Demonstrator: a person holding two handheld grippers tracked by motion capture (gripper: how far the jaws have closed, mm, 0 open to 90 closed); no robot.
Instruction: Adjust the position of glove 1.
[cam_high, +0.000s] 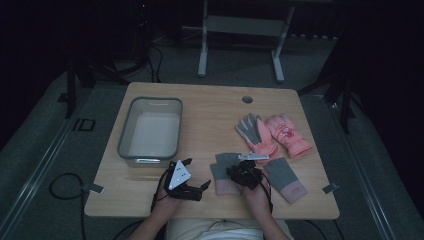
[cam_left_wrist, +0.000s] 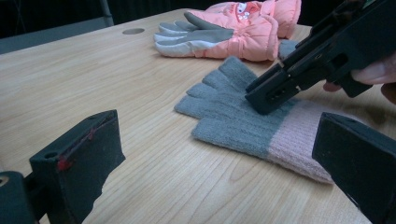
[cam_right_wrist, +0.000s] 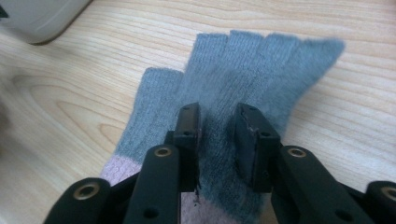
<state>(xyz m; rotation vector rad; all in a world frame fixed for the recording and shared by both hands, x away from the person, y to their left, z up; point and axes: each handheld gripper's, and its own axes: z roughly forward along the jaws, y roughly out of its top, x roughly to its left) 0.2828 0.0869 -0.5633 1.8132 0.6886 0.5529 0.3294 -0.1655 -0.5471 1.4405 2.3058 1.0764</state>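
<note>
I see the right gripper (cam_right_wrist: 217, 123) pressed onto the grey knit glove (cam_right_wrist: 243, 84) at the frame's centre, jaws slightly parted with a fold of knit between them. My left gripper (cam_left_wrist: 215, 154) hovers open beside it.

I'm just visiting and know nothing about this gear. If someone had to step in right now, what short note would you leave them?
Right gripper: tips down on the palm of the nearer grey knit glove, jaws a little apart with a fold of knit between them; whether the pads pinch it I cannot tell.
Left gripper: open, holding nothing, near the table's front edge.
Things: second grey glove lies flat to the right; two pink ski gloves lie behind; grey bin stands at the left with nothing in it.
Done: no glove has been lifted or binned.
Left: probably grip the glove and, likely, carry the gloves to the bin.
</note>
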